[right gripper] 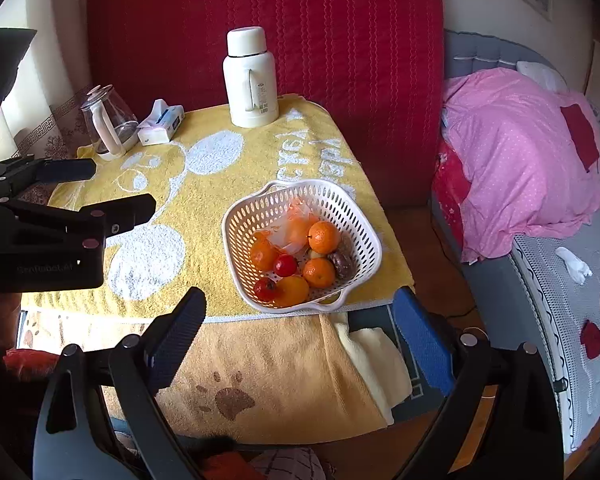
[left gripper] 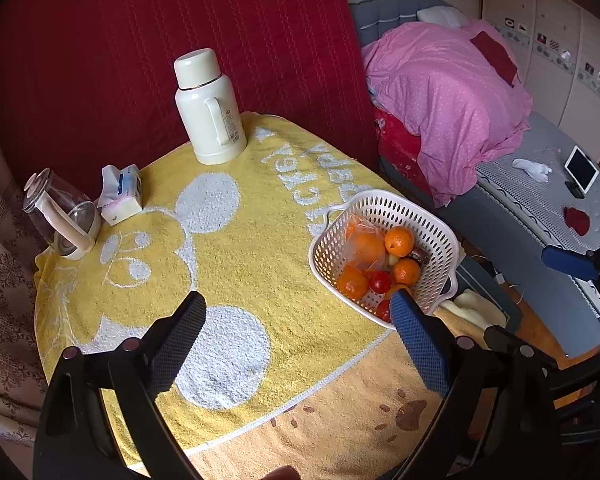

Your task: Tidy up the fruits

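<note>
A white perforated basket [left gripper: 440,236] [right gripper: 364,232] sits at the right edge of the yellow towel [left gripper: 236,240] [right gripper: 204,192]. It holds several oranges [right gripper: 323,236], two red fruits [right gripper: 285,265], a dark brown fruit [right gripper: 342,265] and a clear plastic bag [left gripper: 362,246] with an orange inside. My left gripper [left gripper: 300,304] is open and empty, above the towel left of the basket; it also shows at the left of the right wrist view [right gripper: 112,192]. My right gripper [right gripper: 300,300] is open and empty, just in front of the basket.
A white thermos jug [left gripper: 210,106] [right gripper: 250,80], a tissue pack [left gripper: 122,196] [right gripper: 162,122] and a glass kettle [left gripper: 60,214] [right gripper: 110,120] stand at the towel's far side. A paw-print blanket [right gripper: 268,380] lies in front. A bed with a pink quilt [left gripper: 448,100] is to the right.
</note>
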A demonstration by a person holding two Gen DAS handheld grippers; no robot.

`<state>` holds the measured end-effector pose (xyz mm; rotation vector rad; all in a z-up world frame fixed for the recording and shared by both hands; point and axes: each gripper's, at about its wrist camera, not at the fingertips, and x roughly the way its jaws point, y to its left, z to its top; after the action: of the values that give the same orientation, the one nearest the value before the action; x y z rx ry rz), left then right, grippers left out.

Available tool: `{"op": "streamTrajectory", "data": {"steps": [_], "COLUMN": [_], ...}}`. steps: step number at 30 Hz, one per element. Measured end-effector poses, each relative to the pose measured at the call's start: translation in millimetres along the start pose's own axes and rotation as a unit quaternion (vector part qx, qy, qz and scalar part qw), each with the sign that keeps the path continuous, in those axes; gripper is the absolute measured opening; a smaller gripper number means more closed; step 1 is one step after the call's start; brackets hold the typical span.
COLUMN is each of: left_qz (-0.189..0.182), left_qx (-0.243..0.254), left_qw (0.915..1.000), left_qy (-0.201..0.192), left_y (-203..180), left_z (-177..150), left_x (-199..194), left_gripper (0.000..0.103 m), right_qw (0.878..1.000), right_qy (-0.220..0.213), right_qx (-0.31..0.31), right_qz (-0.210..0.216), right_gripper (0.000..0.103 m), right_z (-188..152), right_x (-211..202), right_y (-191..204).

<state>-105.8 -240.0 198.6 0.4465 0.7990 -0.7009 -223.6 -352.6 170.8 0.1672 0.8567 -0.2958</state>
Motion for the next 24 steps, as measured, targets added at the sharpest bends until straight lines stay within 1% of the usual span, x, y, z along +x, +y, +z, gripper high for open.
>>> {"op": "streamTrajectory", "data": {"steps": [3,8,16,20,22,23,24], "left_qz": [-0.008,-0.005,0.013,0.016,0.011,0.01,0.012], "left_qx": [-0.005,-0.006,-0.006,-0.005,-0.006,-0.006,-0.006], "left_qw": [0.9999,0.9999,0.9999,0.9998,0.9999,0.9999,0.9999], "left_qy": [-0.005,-0.008,0.001,0.005,0.008,0.01,0.01], "left_y": [2,2,-3,-7,-9,-10,-12], "left_z": [1,3,8,10,12,13,13], "left_x": [-2,-2,6,11,13,15,16], "left_gripper": [0.092,0.092,0.092,0.092,0.092,0.094,0.098], "right_qw": [1.0,1.0,1.0,1.0,1.0,1.0,1.0], "right_qy": [-0.003,-0.005,-0.005,-0.004,-0.002,-0.001,-0.001], "right_qx": [0.002,0.002,-0.007,-0.005,-0.002,-0.001,0.0], "right_qz": [-0.005,-0.007,-0.002,0.0,0.002,0.003,0.003], "right_gripper": [0.096,0.097,0.097,0.097,0.097,0.097,0.097], "right_z": [0,5,13,14,14,14,14], "right_x": [-3,-2,7,10,13,14,15], "right_y": [1,-2,-8,-16,-20,-22,-24]}}
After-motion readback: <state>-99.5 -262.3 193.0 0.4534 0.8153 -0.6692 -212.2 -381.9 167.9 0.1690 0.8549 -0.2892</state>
